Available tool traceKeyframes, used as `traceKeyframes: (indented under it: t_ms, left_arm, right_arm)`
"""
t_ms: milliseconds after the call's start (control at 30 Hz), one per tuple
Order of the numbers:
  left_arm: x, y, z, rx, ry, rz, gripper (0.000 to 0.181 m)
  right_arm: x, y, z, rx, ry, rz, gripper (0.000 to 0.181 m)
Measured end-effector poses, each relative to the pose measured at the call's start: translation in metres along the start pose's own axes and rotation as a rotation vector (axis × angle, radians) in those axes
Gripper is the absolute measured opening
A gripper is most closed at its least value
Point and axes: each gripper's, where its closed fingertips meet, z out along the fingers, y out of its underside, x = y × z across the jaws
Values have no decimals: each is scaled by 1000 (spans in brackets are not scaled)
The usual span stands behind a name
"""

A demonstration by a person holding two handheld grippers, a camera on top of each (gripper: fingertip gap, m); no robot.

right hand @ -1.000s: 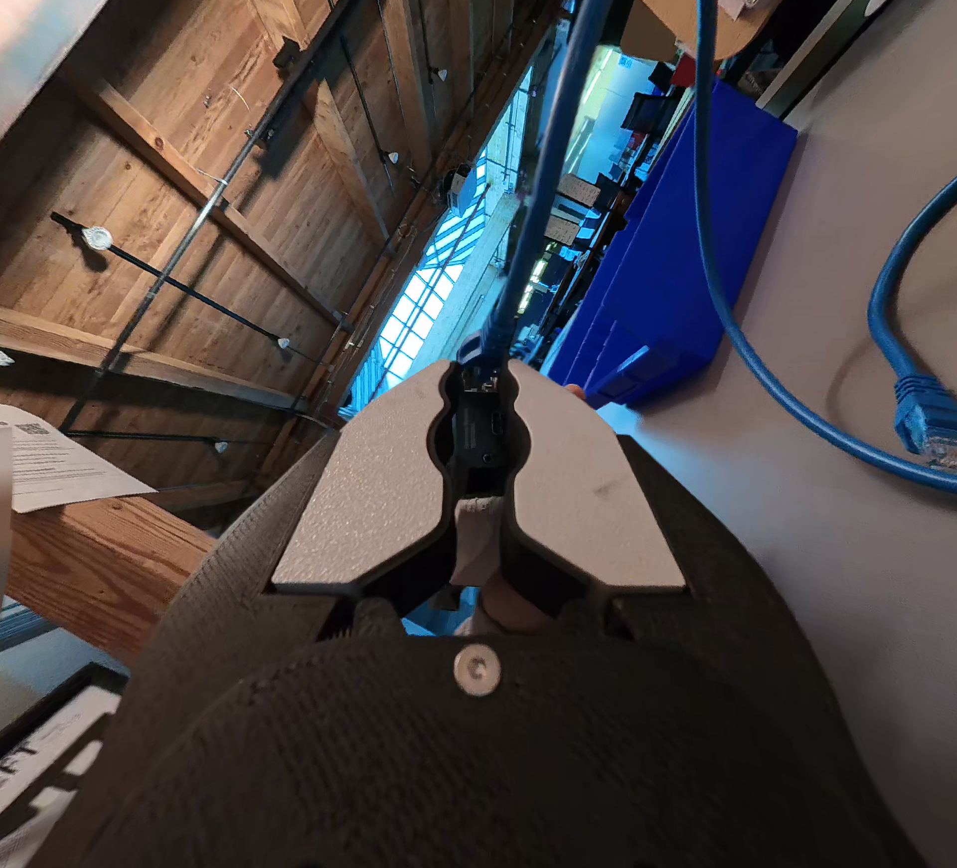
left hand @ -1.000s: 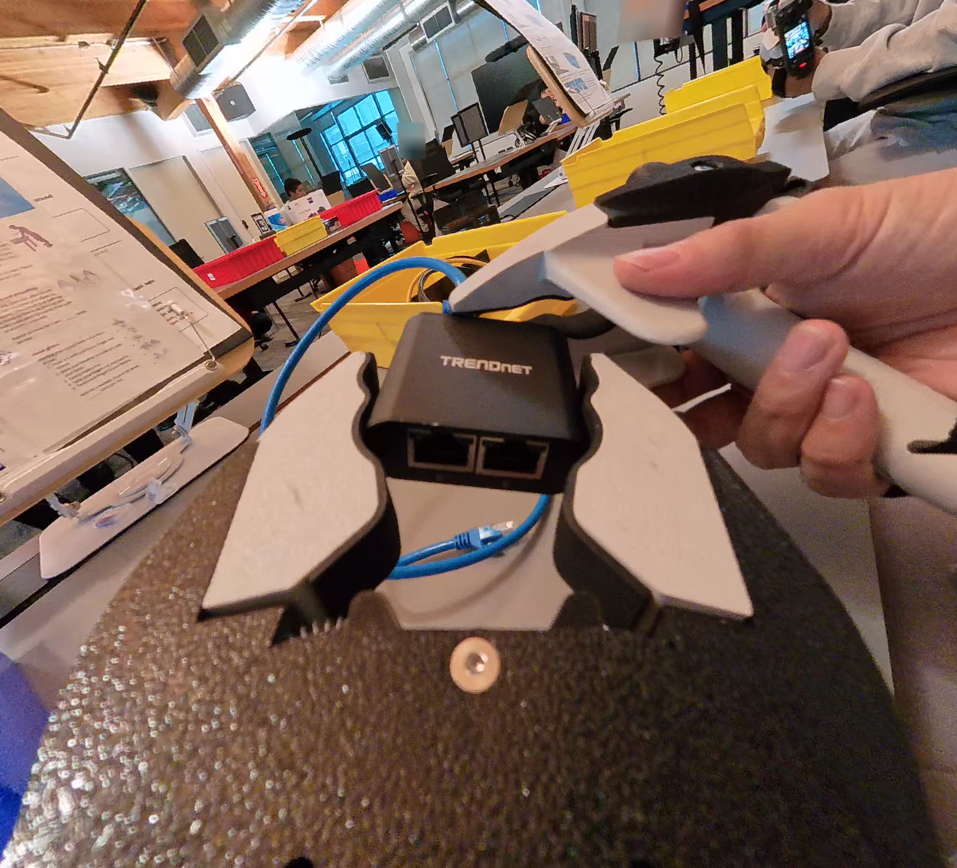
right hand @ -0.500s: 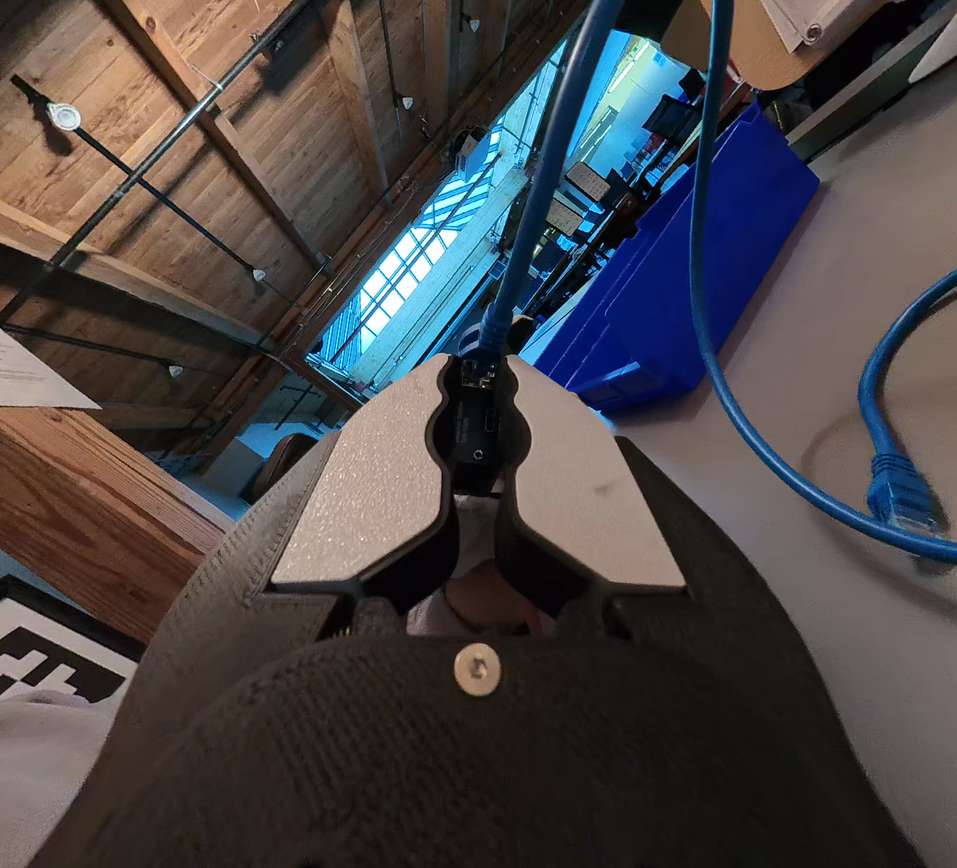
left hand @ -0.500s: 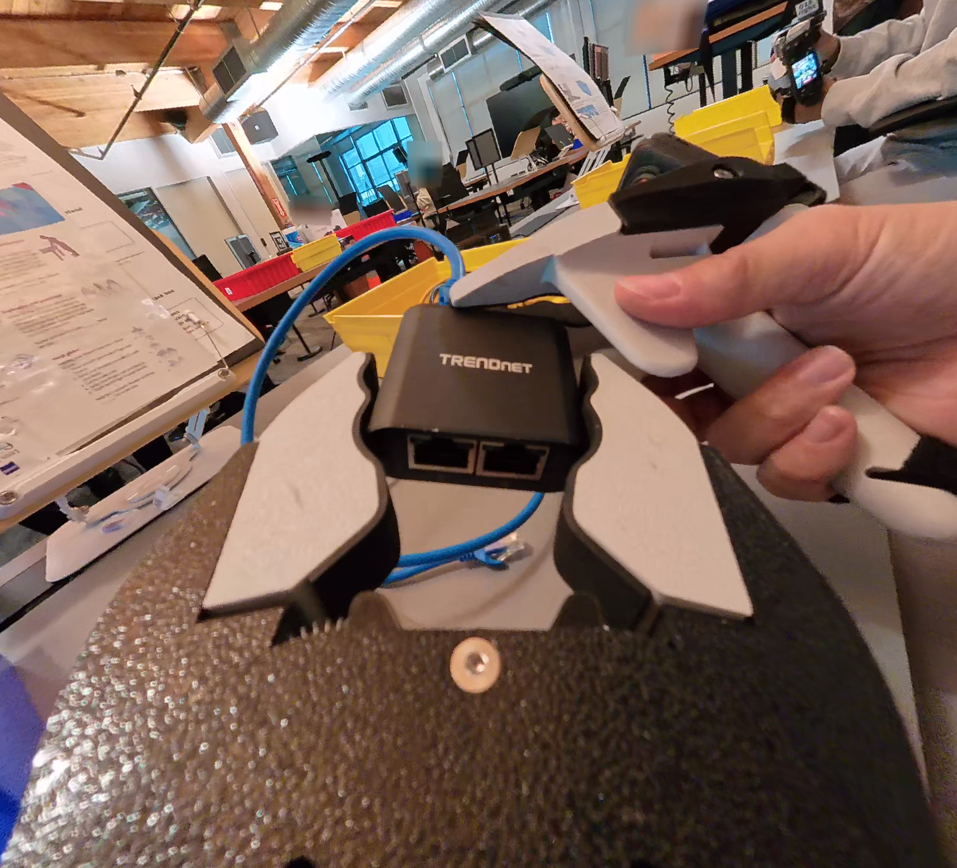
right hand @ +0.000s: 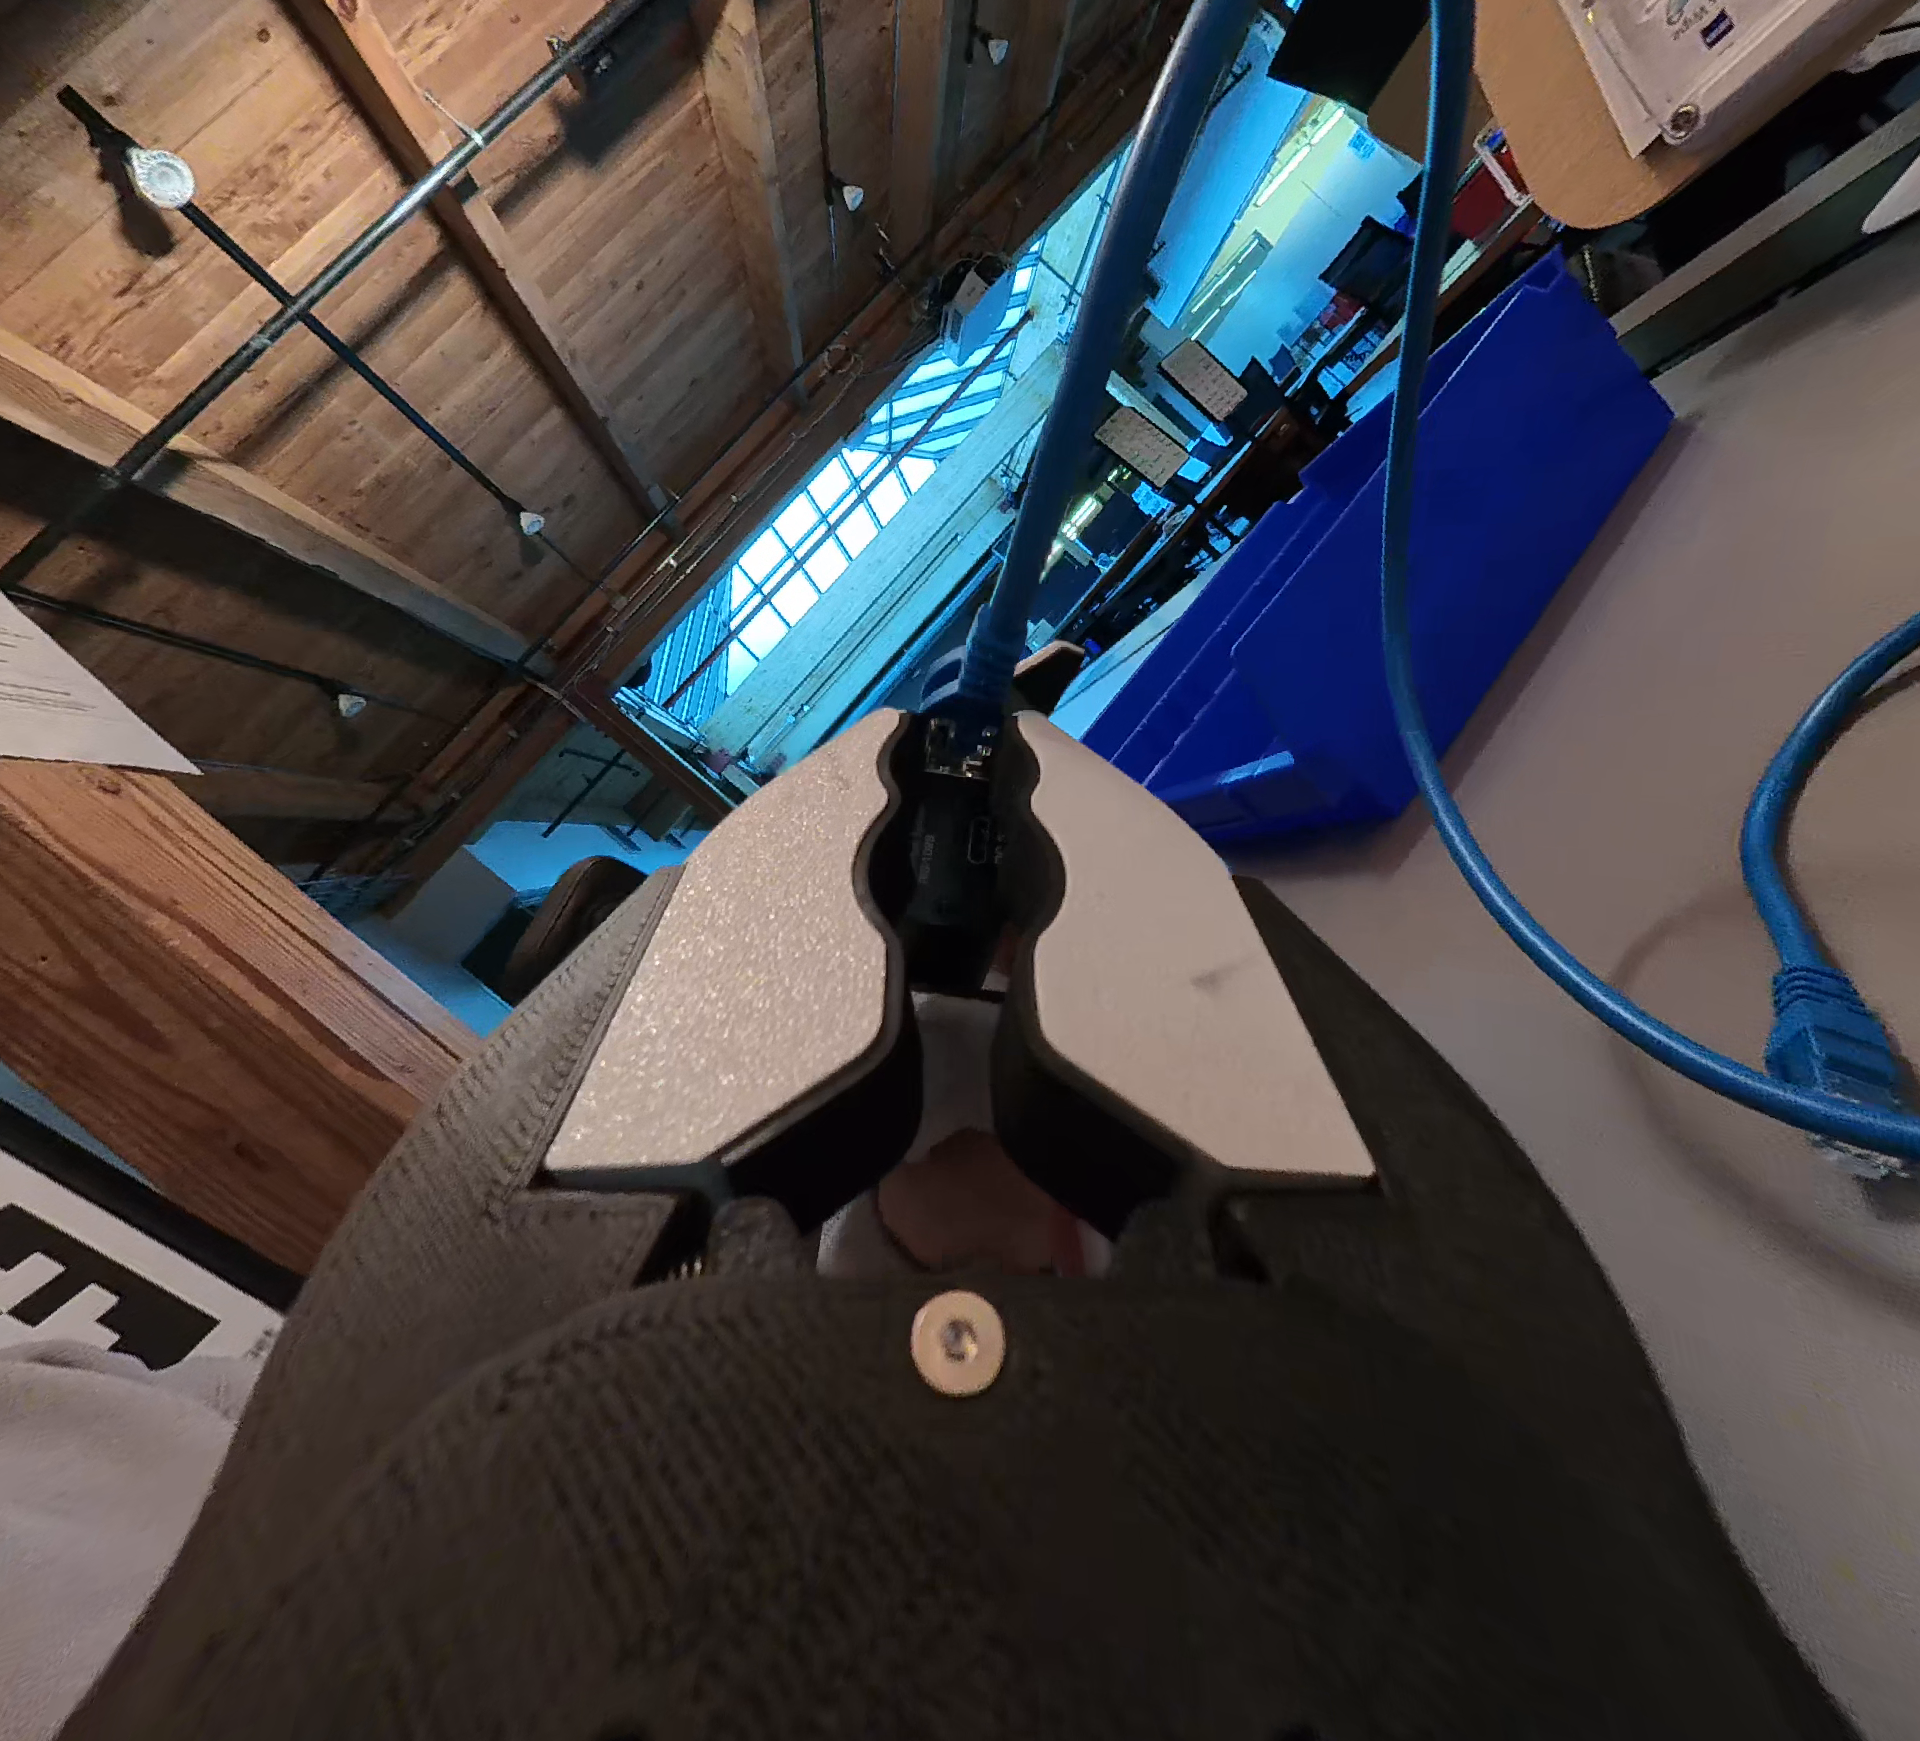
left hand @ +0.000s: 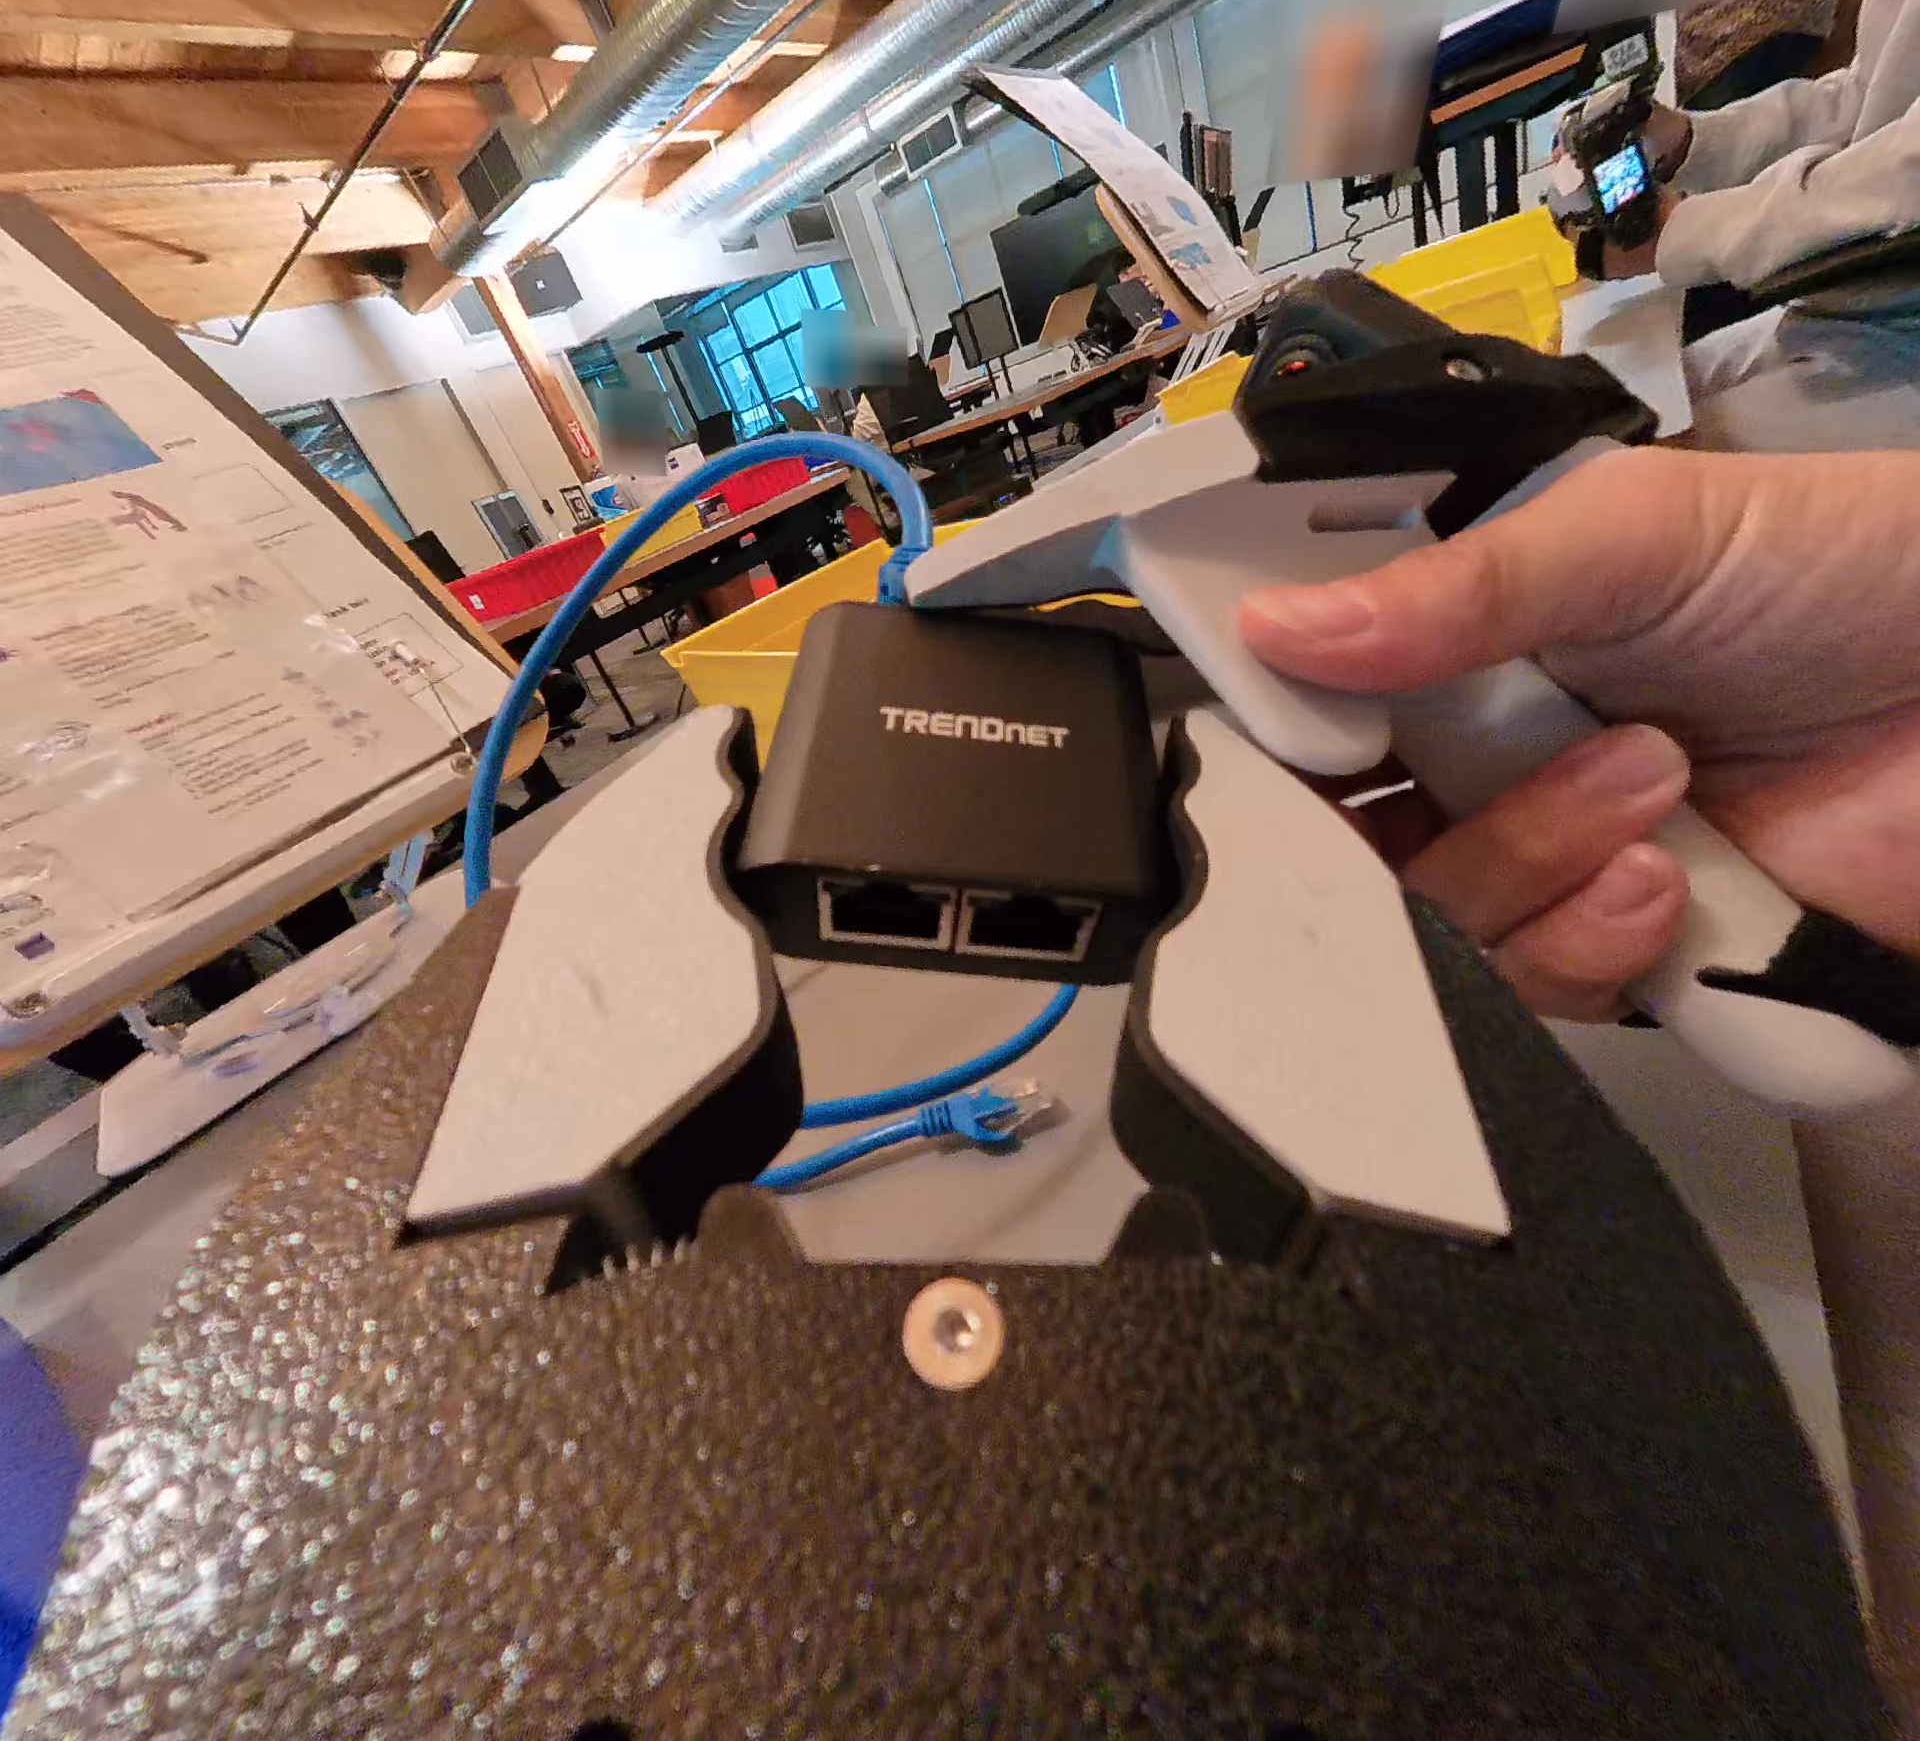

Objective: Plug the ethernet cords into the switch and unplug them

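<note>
The black switch [left hand: 951, 761] is held off the surface [right hand: 1621, 860] by the left gripper [left hand: 956, 818], its jaws closed against the switch's sides so that the two empty front ports face the camera and remain reachable; the right gripper [right hand: 956, 818], jaws narrowed on the switch's far end, appears to steady it beside the plugged blue ethernet cord [right hand: 1226, 257]; a free plug [right hand: 1829, 1057] lies on the surface, seemingly awaiting insertion.

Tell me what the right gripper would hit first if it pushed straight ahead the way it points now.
The right gripper is already clamped on the black switch; straight ahead sits the plugged-in blue cord. Beyond that, open air, as far as this view shows.
</note>
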Motion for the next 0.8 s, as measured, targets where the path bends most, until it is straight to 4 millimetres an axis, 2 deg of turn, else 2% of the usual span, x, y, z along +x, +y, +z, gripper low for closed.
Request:
traceKeyframes:
  t_ms: [167,633,667,733,800]
  left_arm:
    - [2,-1,1,18,28,-56,74]
    - [-1,3,0,-22,-15,72,74]
    - [-1,2,-1,-12,-6,51,74]
    - [-5,4,-4,-2,-22,60,73]
    - [-12,7,-7,-10,-29,30,74]
  right_arm:
    - [0,-1,-1,6,-2,29,13]
    - [3,-1,-1,-49,33,-116,12]
    - [3,-3,-2,-49,43,-145,12]
    - [4,-26,-10,2,79,-221,11]
    - [5,-46,-21,-22,127,-342,11]
